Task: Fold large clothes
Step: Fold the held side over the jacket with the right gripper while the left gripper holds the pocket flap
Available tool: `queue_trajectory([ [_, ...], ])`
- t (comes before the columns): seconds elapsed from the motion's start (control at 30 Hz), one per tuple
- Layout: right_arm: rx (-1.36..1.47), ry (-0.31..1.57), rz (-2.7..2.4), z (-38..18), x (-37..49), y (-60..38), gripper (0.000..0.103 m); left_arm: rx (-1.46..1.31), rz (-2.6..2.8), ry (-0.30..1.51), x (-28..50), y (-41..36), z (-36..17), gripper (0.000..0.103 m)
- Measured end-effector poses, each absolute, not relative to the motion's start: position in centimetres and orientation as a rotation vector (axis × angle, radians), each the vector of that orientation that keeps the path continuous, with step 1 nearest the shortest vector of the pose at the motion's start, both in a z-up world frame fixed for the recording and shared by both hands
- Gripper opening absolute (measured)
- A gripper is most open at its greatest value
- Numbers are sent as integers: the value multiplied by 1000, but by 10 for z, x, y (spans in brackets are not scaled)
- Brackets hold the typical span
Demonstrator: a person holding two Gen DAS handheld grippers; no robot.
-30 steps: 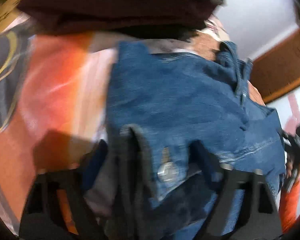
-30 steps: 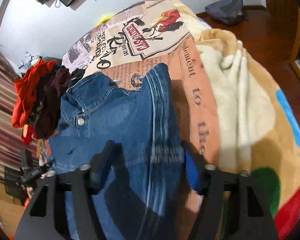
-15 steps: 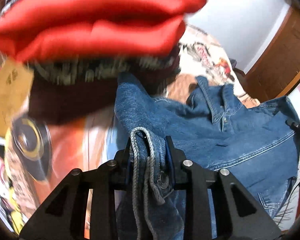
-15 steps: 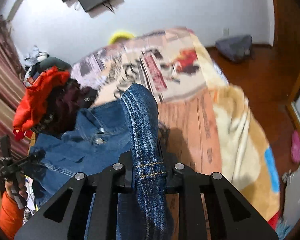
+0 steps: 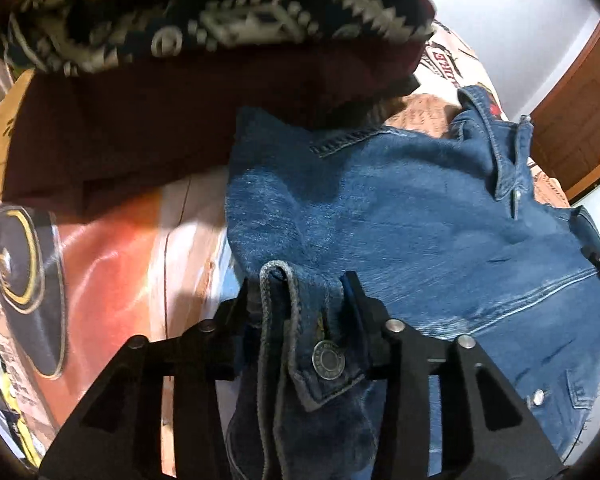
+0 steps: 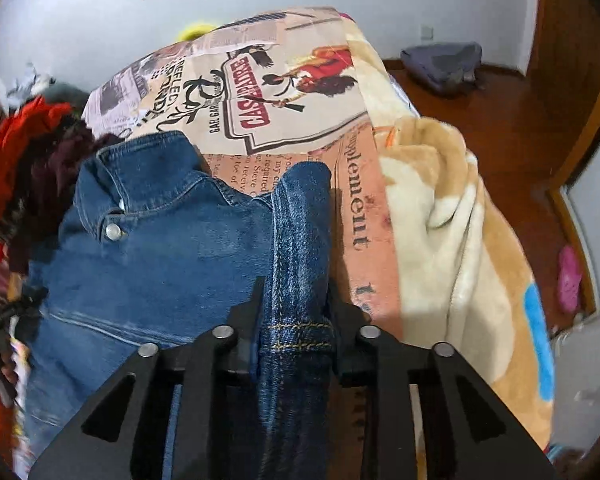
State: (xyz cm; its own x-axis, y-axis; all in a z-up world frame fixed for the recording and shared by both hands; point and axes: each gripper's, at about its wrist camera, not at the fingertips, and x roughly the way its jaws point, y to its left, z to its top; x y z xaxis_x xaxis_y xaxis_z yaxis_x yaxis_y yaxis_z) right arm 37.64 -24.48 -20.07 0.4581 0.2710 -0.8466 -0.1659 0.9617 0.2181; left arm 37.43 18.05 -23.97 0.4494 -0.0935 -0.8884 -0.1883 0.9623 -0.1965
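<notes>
A blue denim jacket [image 5: 400, 220] lies spread on the printed bedspread [image 6: 284, 92], collar toward the far side. My left gripper [image 5: 300, 304] is shut on a cuff of the jacket, its metal button [image 5: 329, 360] showing between the jaws. My right gripper [image 6: 294, 312] is shut on the other denim sleeve [image 6: 300, 232], which runs forward from the jaws over the jacket [image 6: 160, 248]. Both sleeves are bunched in the jaws and held just above the bed.
A pile of clothes sits close beyond the left gripper: maroon fabric [image 5: 140, 120] and a patterned dark knit [image 5: 220, 12]; red garments [image 6: 16, 140] show in the right view. A cream blanket [image 6: 452, 232] lies at the bed's right edge, wooden floor [image 6: 520, 120] beyond.
Both grippers went from open around the sleeves to shut on them, lifted, then came down lower and closer to the bed. The clothes pile now looms nearer the left gripper.
</notes>
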Motion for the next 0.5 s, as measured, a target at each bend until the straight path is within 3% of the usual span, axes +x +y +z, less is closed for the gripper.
queue_trajectory([
  [0.13,97,1045,251,-191,369,-247,31,-304,94,1104,371,185,-237,54],
  [0.27,133,1030,241,-168,352,-257,32,-184,114,1106,360,176,-215,55],
  [0.37,151,1002,263,-148,336,-262,44,-117,120,1104,343,174,-195,55],
  [0.5,106,929,279,-120,306,-262,48,-57,127,1073,313,171,-167,56],
])
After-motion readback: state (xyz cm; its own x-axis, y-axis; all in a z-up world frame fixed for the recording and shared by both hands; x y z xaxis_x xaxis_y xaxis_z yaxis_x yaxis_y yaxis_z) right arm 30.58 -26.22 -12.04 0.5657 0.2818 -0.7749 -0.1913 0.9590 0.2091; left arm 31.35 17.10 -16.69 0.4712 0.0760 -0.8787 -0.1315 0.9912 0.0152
